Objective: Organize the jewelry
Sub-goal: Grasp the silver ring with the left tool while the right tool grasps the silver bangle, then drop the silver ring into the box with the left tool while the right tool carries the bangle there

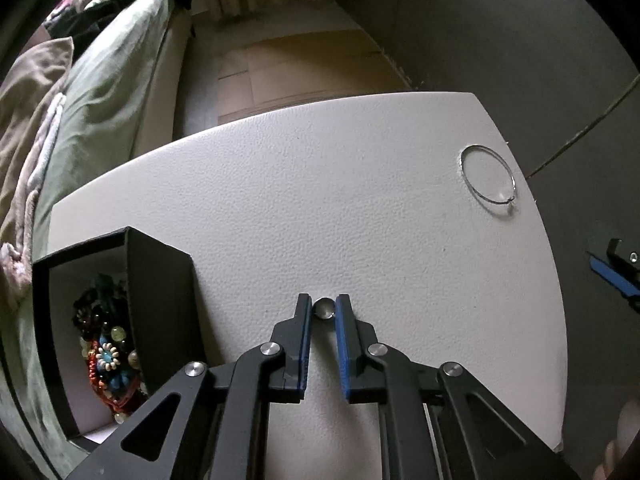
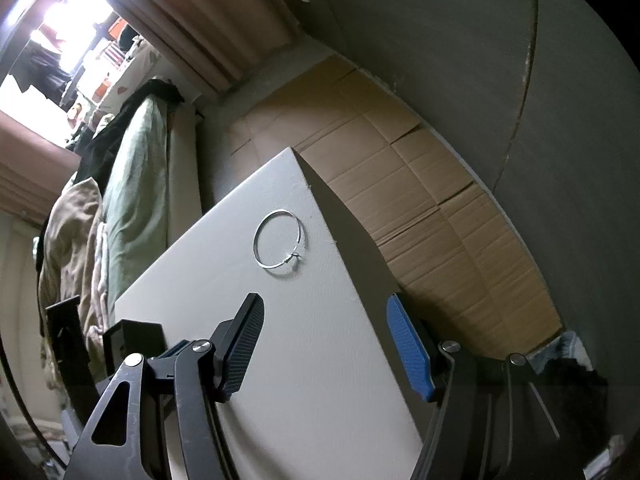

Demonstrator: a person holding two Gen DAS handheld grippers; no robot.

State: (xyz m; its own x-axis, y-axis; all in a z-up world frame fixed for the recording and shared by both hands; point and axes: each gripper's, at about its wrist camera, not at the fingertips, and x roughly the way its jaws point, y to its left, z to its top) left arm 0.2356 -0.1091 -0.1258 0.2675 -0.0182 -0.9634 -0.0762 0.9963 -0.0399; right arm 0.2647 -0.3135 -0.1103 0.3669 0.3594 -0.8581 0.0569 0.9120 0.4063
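Observation:
My left gripper [image 1: 324, 308] is shut on a small silver ring [image 1: 324, 309], held between the blue pads just over the white table [image 1: 320, 200]. A black jewelry box [image 1: 120, 320] stands to its left, open, with several beaded pieces [image 1: 108, 352] inside. A thin silver hoop bangle [image 1: 487, 175] lies flat near the table's far right corner; it also shows in the right wrist view [image 2: 279, 239]. My right gripper [image 2: 324, 312] is open and empty, above the table's right edge, short of the bangle.
A bed with green and beige bedding [image 1: 80, 100] runs along the table's left side. Flattened cardboard [image 2: 420, 200] covers the floor beyond the table. A dark wall [image 1: 500, 32] stands to the right. The black box shows in the right wrist view [image 2: 134, 340].

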